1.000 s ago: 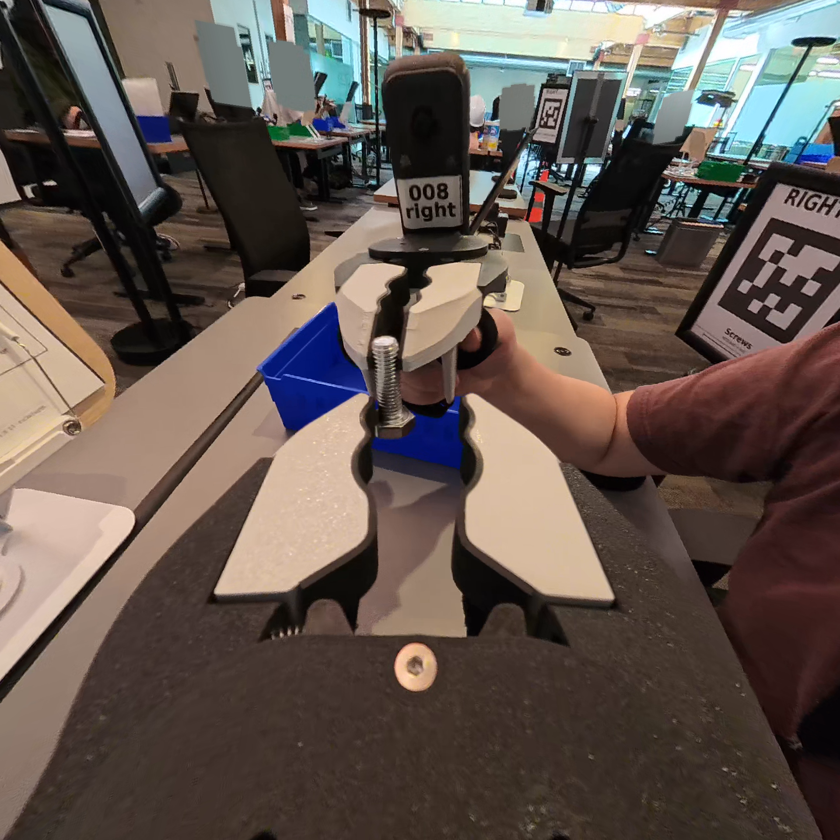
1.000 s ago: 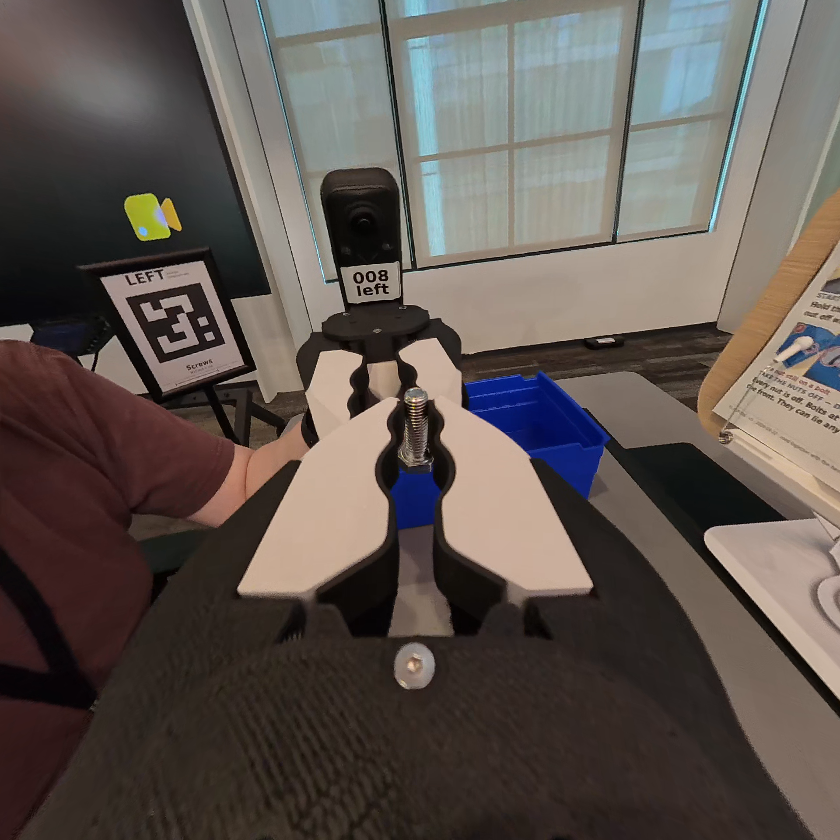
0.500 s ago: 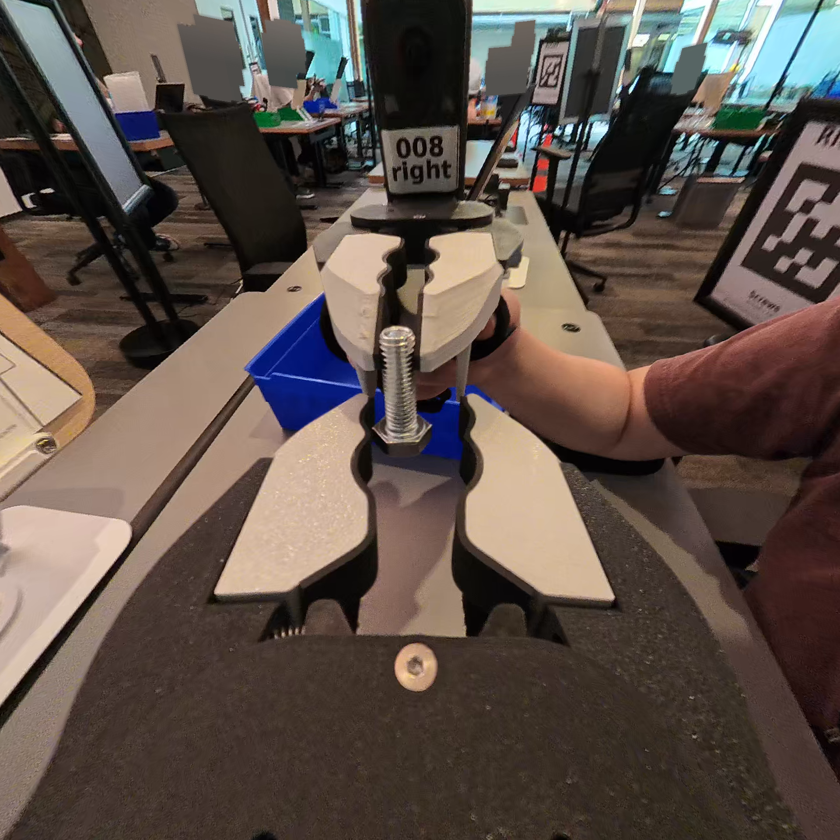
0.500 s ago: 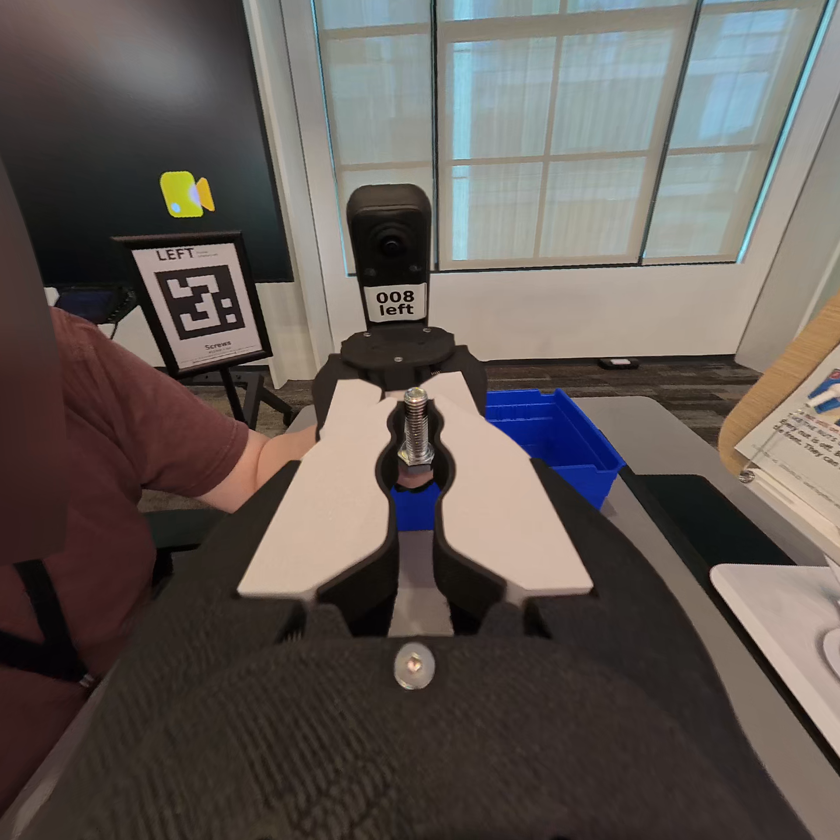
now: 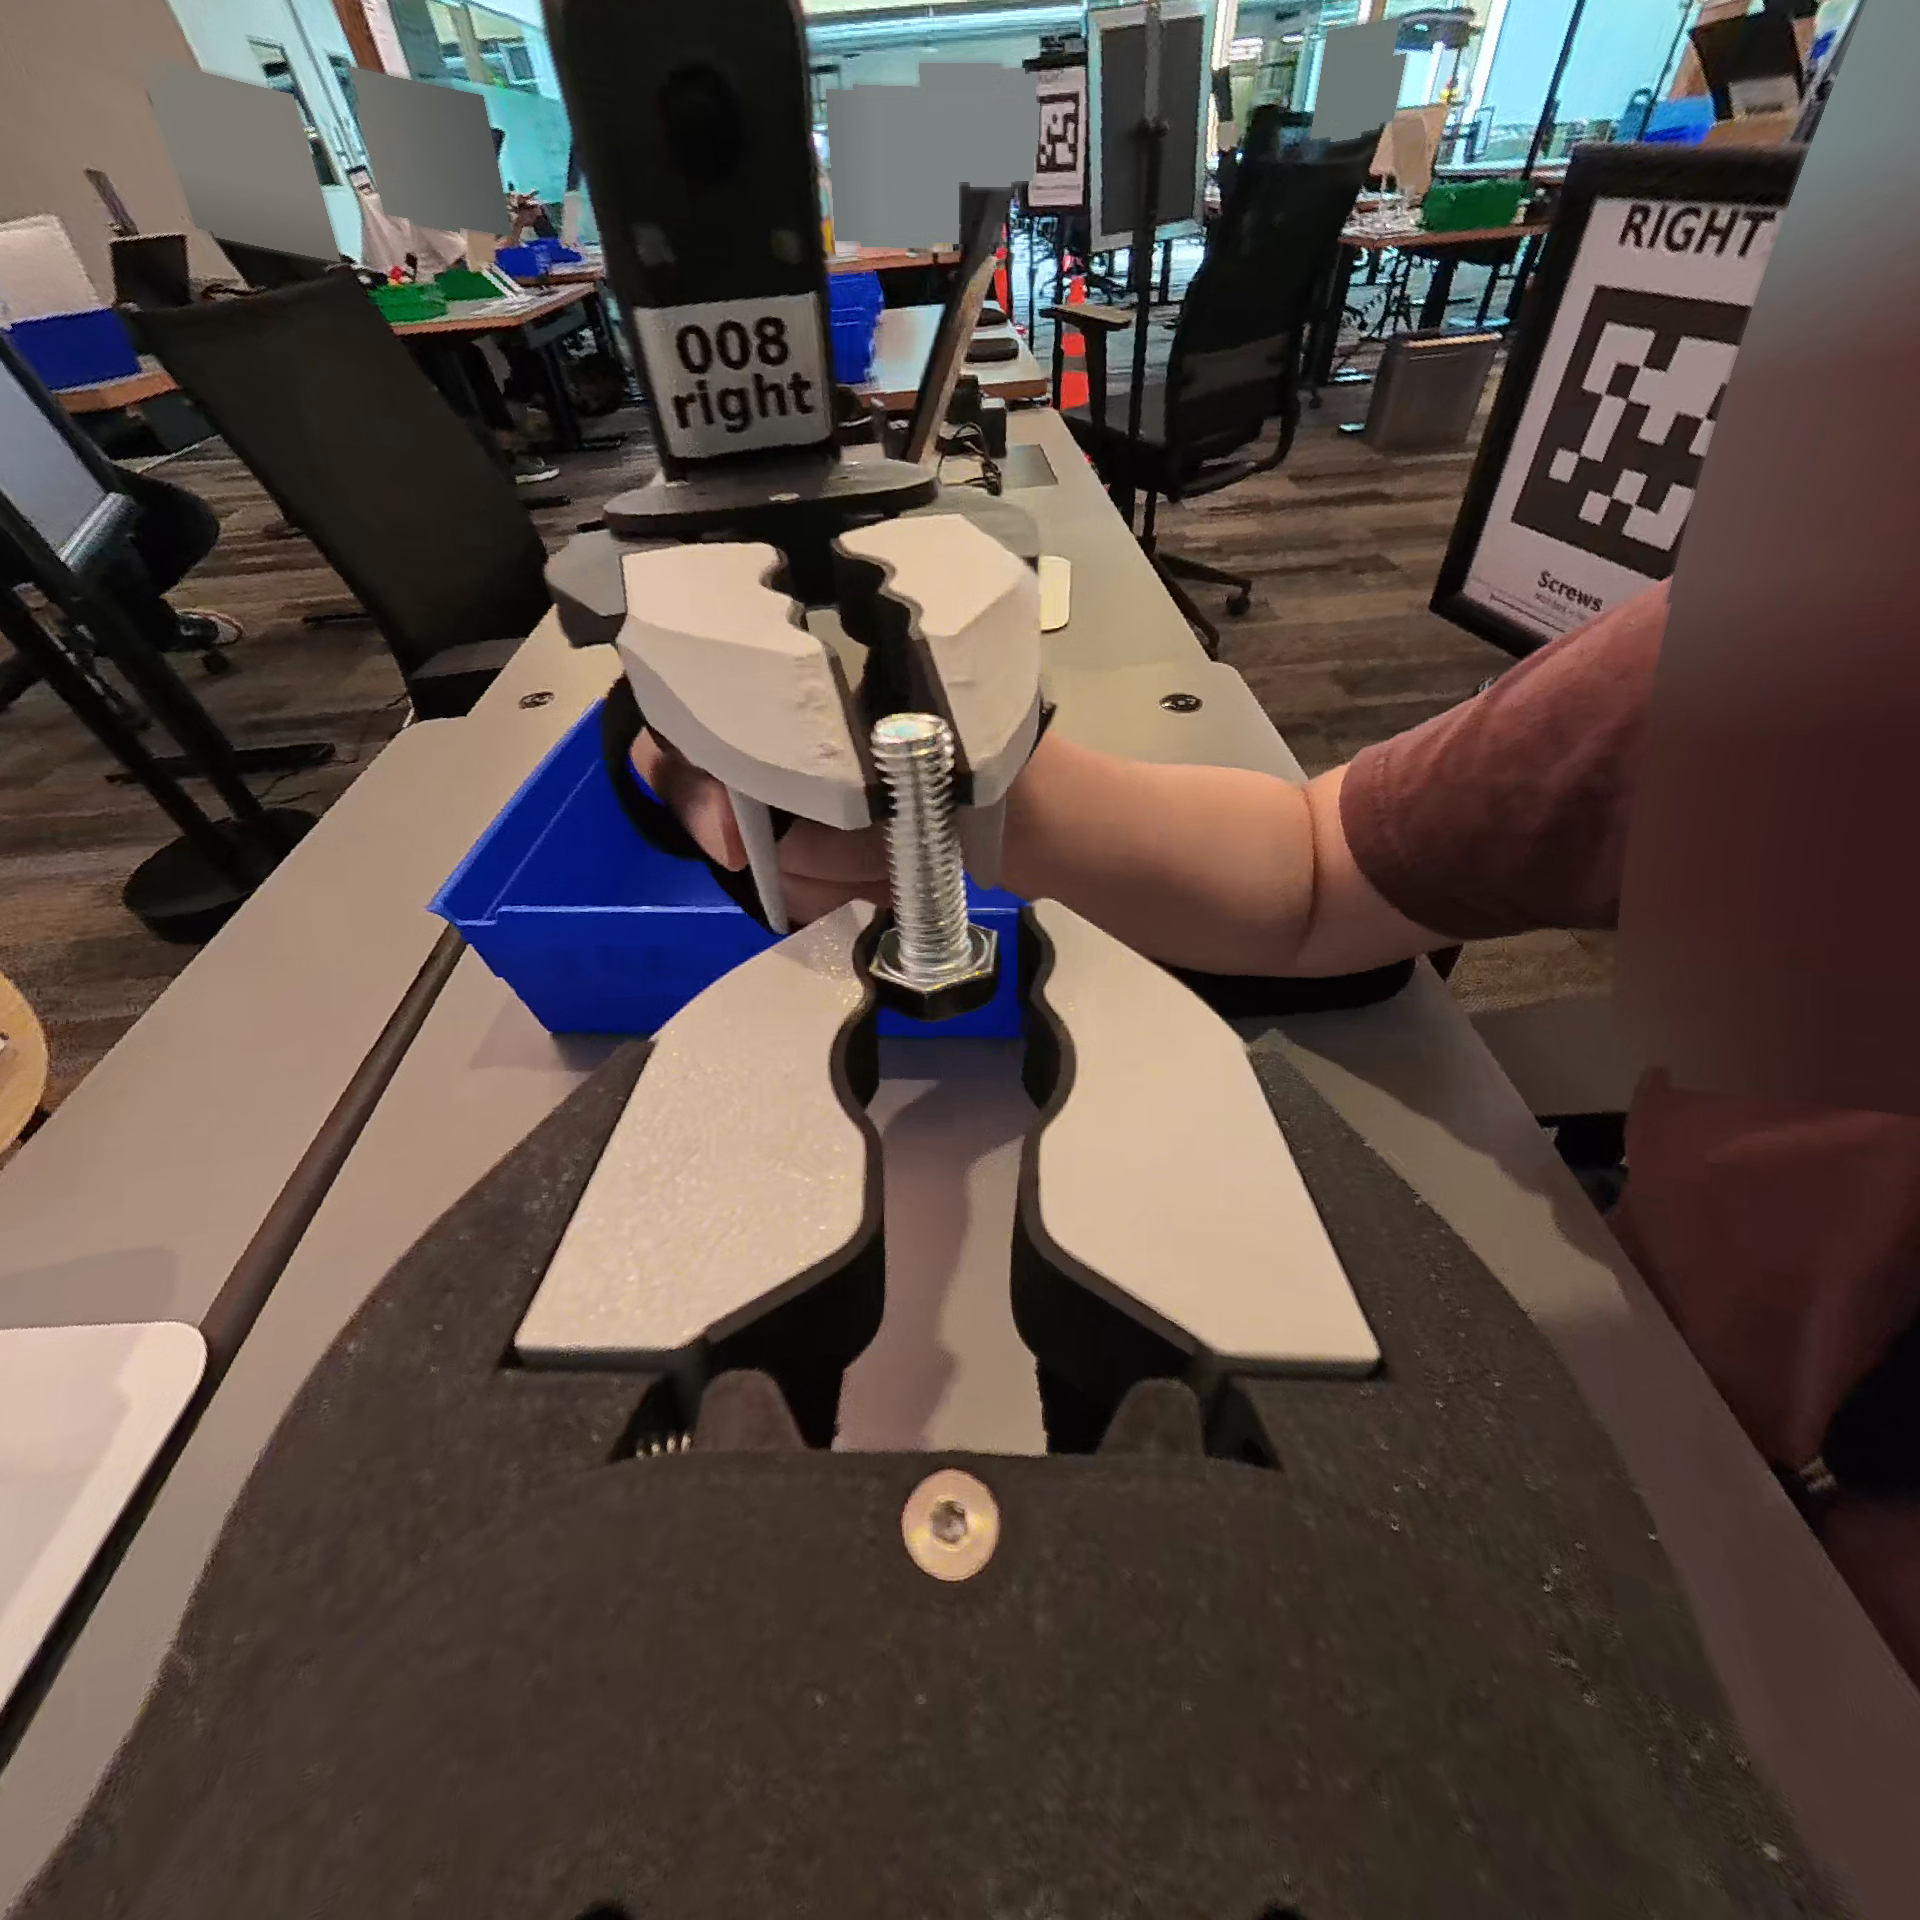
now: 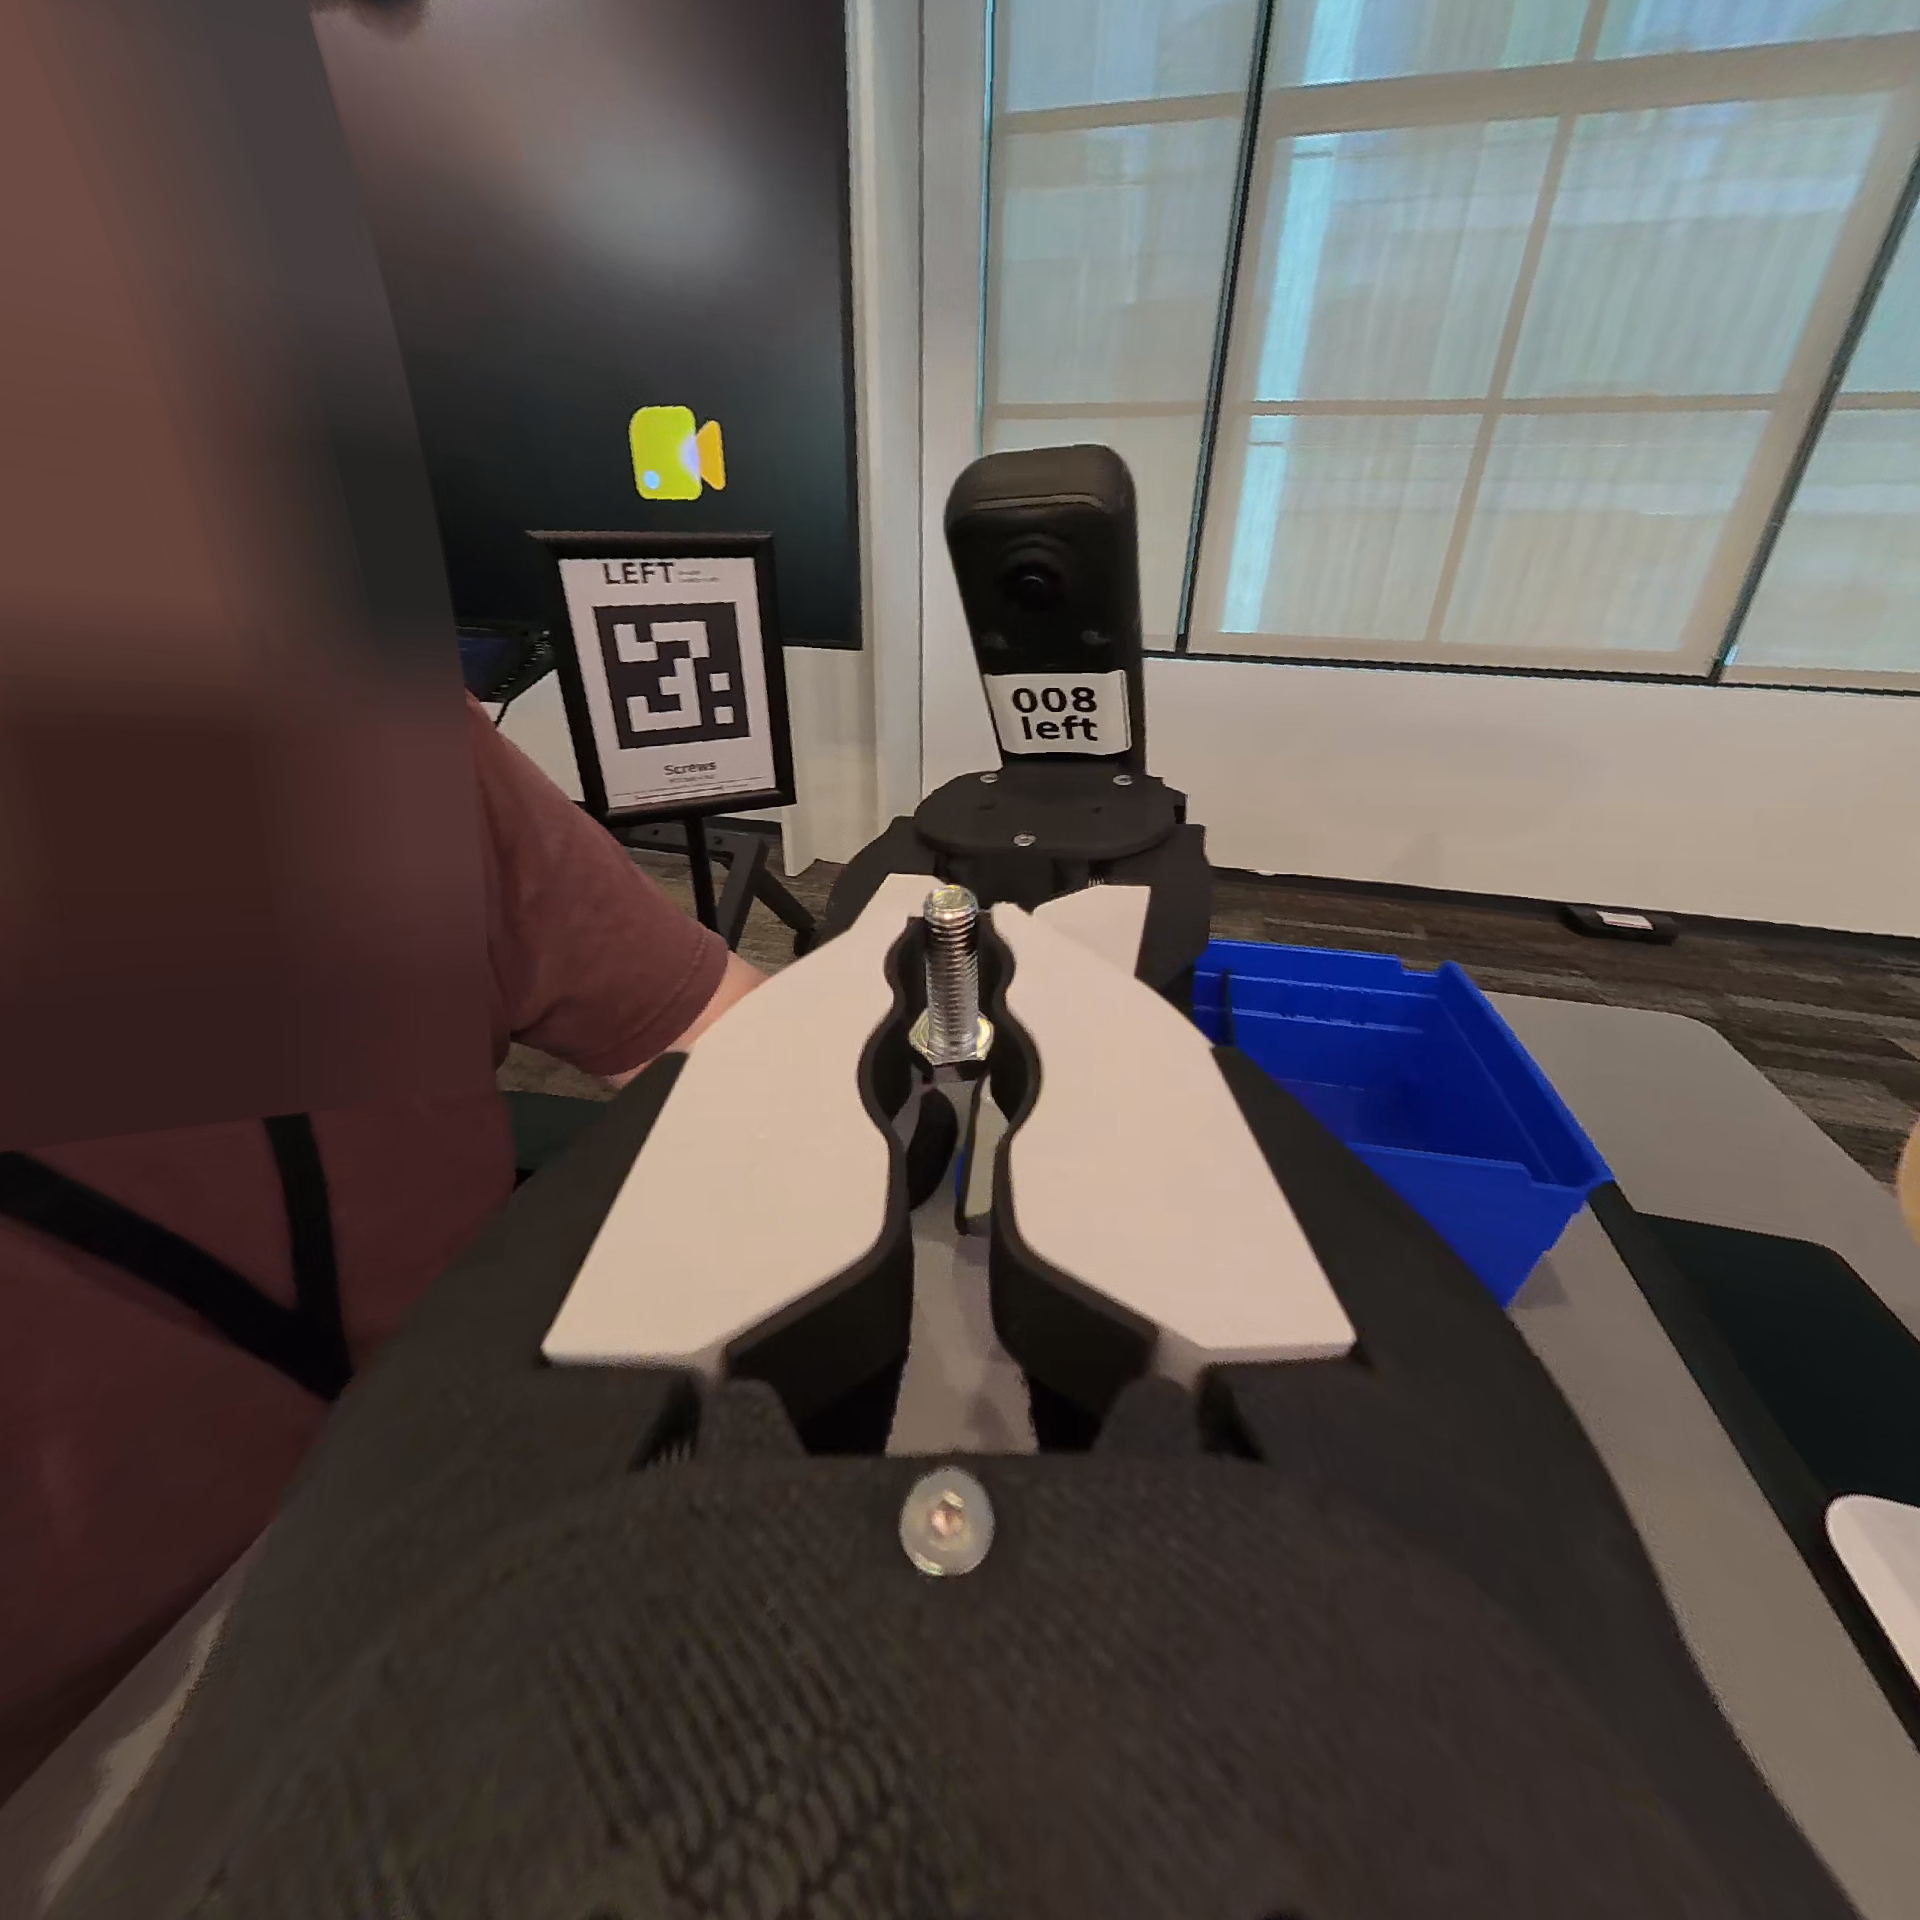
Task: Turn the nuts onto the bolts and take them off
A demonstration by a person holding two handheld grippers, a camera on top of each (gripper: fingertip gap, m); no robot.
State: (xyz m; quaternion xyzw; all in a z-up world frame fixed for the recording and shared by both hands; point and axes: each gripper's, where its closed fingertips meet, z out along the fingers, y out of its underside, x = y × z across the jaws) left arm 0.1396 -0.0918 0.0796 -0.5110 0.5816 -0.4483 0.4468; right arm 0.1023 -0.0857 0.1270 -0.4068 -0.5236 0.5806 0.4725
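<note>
Steel bolt [image 5: 920, 831] upright above the table [image 5: 312, 1091] by the blue bin [image 5: 582, 935]: right gripper [image 6: 954, 914] jaws clamped on its threads to steady it, left gripper [image 5: 945, 935] jaws apart flanking the hex end [image 5: 935, 961] (nut or head, cannot tell), likely poised for turning.

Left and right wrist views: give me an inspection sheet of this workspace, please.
Surface: grey table, with a white pad at its edge.
Job's things: one bolt, upright, hex end down; whether that is a nut or the head, cannot tell.
Clutter: blue bin behind the grippers.
Grippers: right gripper shut on the bolt; left gripper open, tips flanking the hex end.
Cables: nothing seen.
Surroundings: marker sign, chairs, windows.
</note>
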